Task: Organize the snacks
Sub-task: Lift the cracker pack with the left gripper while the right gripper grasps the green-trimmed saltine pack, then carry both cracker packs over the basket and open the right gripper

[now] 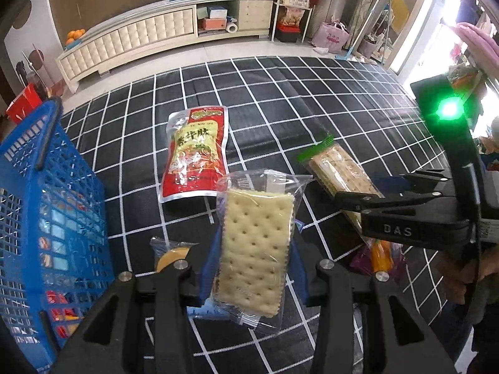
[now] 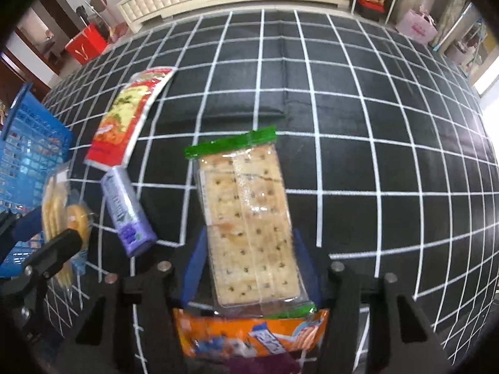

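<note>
Our left claw point(image 1: 254, 280) grips a clear cracker pack point(image 1: 254, 249) and holds it up, beside the blue basket point(image 1: 53, 202) on the left. The basket already has some snacks inside. Our right claw point(image 2: 249, 271) sits around the green-edged cracker pack point(image 2: 246, 218), but we cannot tell if it squeezes yet. Farther off, the red pouch point(image 1: 193, 152) waits on the tabletop point(image 1: 312, 99).

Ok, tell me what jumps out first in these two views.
The left gripper holds a clear-wrapped cracker pack lifted above the black grid-patterned mat. The right gripper straddles a green-edged cracker pack lying on the mat. A blue basket with snacks inside sits at the left, and a red pouch lies nearby.
</note>
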Demonstrator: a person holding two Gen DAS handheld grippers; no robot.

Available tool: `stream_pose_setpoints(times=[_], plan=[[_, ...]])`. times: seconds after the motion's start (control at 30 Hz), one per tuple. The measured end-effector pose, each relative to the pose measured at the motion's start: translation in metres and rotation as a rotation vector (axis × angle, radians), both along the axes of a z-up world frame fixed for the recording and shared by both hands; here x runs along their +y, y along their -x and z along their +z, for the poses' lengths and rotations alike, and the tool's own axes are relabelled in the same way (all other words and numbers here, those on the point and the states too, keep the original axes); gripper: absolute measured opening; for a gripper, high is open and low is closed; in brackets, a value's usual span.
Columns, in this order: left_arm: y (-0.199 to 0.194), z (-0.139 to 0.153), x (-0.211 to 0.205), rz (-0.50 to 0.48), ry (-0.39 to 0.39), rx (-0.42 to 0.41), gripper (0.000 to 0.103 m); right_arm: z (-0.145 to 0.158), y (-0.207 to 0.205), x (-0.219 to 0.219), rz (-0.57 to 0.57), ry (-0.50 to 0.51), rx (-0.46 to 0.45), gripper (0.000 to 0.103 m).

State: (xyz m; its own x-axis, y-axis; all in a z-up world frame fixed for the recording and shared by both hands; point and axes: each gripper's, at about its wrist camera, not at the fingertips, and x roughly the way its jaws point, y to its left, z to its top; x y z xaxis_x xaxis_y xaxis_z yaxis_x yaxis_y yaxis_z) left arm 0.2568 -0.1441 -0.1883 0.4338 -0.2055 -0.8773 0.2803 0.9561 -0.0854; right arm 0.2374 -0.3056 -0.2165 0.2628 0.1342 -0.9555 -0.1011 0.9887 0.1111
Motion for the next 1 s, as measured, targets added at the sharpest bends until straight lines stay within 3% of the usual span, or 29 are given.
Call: stream_pose_setpoints(times=[0.43,0.77,1.0], plan=[[0.039,0.072,0.026,0.026,0.041,-0.109,0.039,0.114,0.035,0.017,0.040,-0.045,-0.176,0.059],[0.070,0.120,0.074,0.059,0.060,-0.162,0.039,0.154,0.057,0.059,0.055,-0.087,-0.236,0.059],[0.083,0.137,0.120,0.097,0.061,-0.185,0.039,0.171,0.063,0.100,0.094,-0.102,-0.265,0.059]])
